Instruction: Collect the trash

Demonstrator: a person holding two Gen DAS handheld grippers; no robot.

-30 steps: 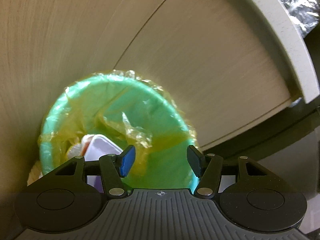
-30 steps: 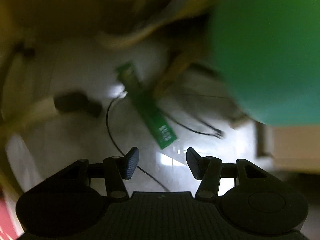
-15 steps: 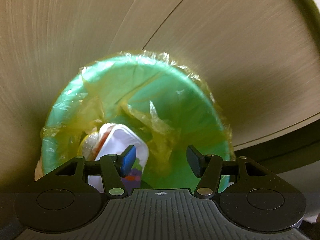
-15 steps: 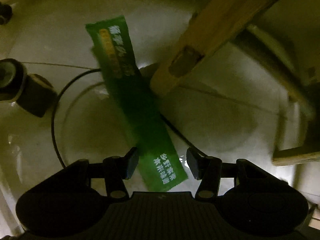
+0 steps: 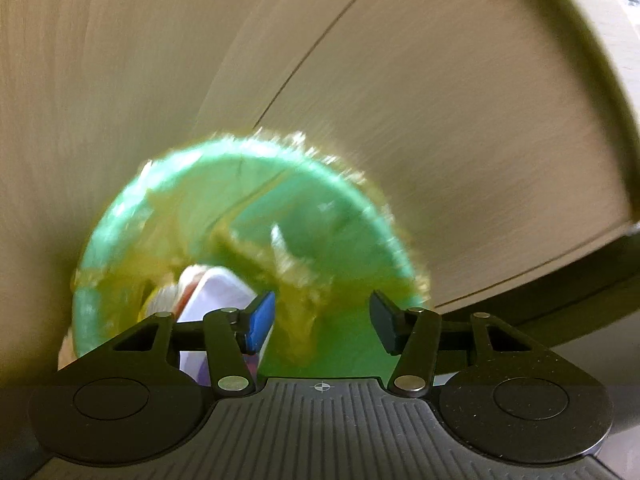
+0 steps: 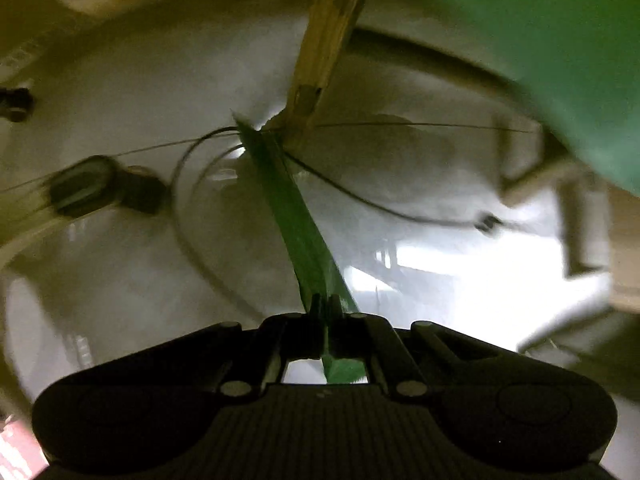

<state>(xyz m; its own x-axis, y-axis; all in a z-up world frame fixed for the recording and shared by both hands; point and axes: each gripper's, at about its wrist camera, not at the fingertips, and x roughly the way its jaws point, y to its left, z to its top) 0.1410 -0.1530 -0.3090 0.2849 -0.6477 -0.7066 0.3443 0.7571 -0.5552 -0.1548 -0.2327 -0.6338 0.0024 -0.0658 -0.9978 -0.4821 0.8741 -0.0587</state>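
Pinching green wrapper, right gripper apparently clamped.

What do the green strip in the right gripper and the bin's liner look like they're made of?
Green strip: thin flexible plastic or foil wrapper, probably; it creases lengthwise where the right gripper pinches it. Liner in the green bin: thin translucent yellowish plastic film, crumpled, with glinting folds. Blur leaves both uncertain.

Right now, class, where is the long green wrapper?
In the right wrist view, the green wrapper is pinched at its near end in the shut right gripper, stretching away at centre toward the wooden leg above the pale floor.
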